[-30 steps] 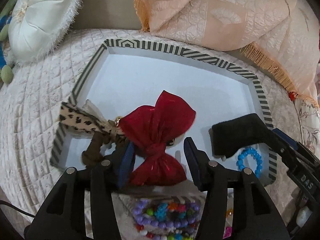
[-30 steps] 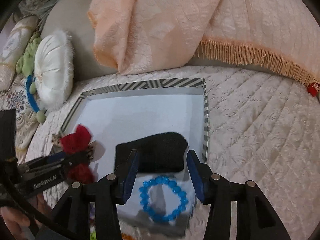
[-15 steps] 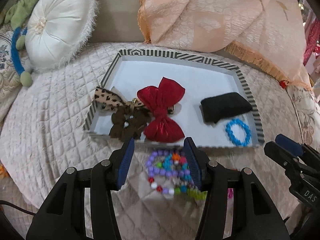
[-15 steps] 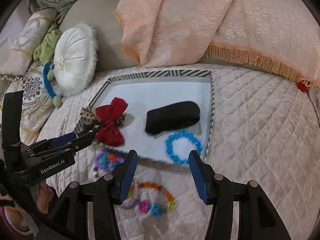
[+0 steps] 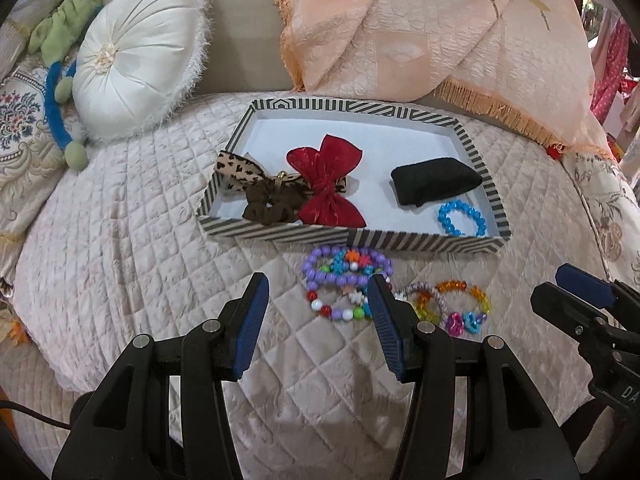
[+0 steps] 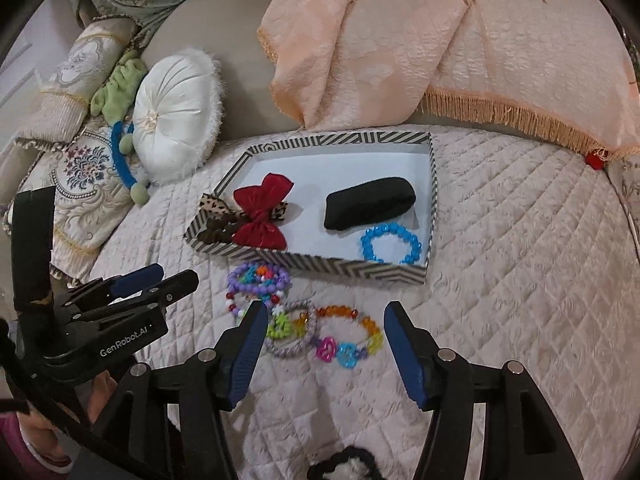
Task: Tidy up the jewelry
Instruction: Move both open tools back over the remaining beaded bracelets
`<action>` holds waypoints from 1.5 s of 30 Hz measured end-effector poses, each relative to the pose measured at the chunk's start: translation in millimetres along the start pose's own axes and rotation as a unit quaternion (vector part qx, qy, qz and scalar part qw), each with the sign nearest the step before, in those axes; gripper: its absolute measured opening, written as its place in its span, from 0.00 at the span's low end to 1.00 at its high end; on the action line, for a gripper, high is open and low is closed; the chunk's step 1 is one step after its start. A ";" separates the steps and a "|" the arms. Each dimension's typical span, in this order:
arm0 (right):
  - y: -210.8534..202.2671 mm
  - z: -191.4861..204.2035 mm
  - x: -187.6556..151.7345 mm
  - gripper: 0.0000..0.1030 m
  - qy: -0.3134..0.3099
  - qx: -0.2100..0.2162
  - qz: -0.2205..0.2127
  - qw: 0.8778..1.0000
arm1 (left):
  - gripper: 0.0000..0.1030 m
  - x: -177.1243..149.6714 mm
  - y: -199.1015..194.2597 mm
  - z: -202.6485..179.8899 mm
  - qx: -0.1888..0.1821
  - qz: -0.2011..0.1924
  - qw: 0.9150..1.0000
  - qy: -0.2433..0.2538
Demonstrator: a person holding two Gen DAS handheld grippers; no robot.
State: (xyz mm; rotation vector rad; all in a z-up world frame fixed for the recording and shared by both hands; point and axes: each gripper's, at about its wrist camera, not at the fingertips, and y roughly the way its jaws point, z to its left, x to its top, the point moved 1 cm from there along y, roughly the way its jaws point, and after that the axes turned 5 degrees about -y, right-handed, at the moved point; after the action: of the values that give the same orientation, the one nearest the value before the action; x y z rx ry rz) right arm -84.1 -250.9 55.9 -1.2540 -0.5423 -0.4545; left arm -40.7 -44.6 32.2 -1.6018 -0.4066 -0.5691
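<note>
A striped tray point(image 5: 352, 238) point(image 6: 432, 184) lies on the quilted bed. It holds a red bow point(image 5: 326, 188) point(image 6: 262, 210), a leopard bow point(image 5: 236, 168), a brown scrunchie point(image 5: 266, 206), a black pouch point(image 5: 434, 180) point(image 6: 368, 202) and a blue bead bracelet point(image 5: 460, 218) point(image 6: 390, 244). Several bead bracelets lie in front of the tray: a purple pile point(image 5: 344, 276) point(image 6: 256, 282) and multicoloured ones point(image 5: 452, 306) point(image 6: 344, 336). My left gripper point(image 5: 318, 304) is open and empty, above the purple pile. My right gripper point(image 6: 326, 338) is open and empty, above the multicoloured bracelets.
A white round cushion point(image 5: 136, 60) point(image 6: 176, 116) and a peach fringed blanket point(image 5: 400, 28) point(image 6: 440, 40) lie behind the tray. A blue hairband point(image 5: 54, 112) lies at left. A black scrunchie point(image 6: 344, 466) lies near the bottom edge of the right wrist view.
Both grippers have drawn back from inside the tray to in front of it. The red bow and blue bracelet stay in the tray. The loose bracelets on the quilt have come into view.
</note>
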 end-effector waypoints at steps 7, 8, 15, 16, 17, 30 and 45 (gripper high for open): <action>-6.0 6.2 -10.1 0.58 -0.001 0.001 0.001 1.000 | 0.50 -12.7 -8.4 5.2 0.000 0.002 1.000 -0.004; -6.5 7.4 -11.1 0.58 -0.002 0.000 0.002 1.000 | 0.50 -14.1 -9.8 5.9 0.000 0.002 1.000 -0.005; -8.7 10.3 -20.3 0.59 -0.007 0.001 0.009 1.000 | 0.50 -20.2 -13.5 15.6 -0.004 0.009 1.000 -0.013; -8.9 8.9 -21.2 0.59 -0.006 0.000 0.009 1.000 | 0.50 -20.9 -13.4 17.3 -0.003 0.011 1.000 -0.015; -8.8 6.9 -22.6 0.59 -0.003 0.000 0.011 1.000 | 0.50 -21.6 -12.6 21.8 -0.002 0.014 1.000 -0.020; 2.9 -8.2 -36.7 0.59 0.010 -0.005 0.035 0.999 | 0.50 -20.5 8.5 51.9 -0.019 0.059 0.995 -0.077; 46.4 -31.9 -31.6 0.47 -0.005 -0.022 0.046 0.999 | 0.50 11.4 67.3 61.2 -0.060 0.120 0.979 -0.150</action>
State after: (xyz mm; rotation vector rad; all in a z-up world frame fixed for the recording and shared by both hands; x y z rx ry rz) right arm -77.0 -269.1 -5.6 -1.3185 -0.4836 -0.3839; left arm 14.4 7.7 -19.0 -1.8300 -0.3986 -0.1691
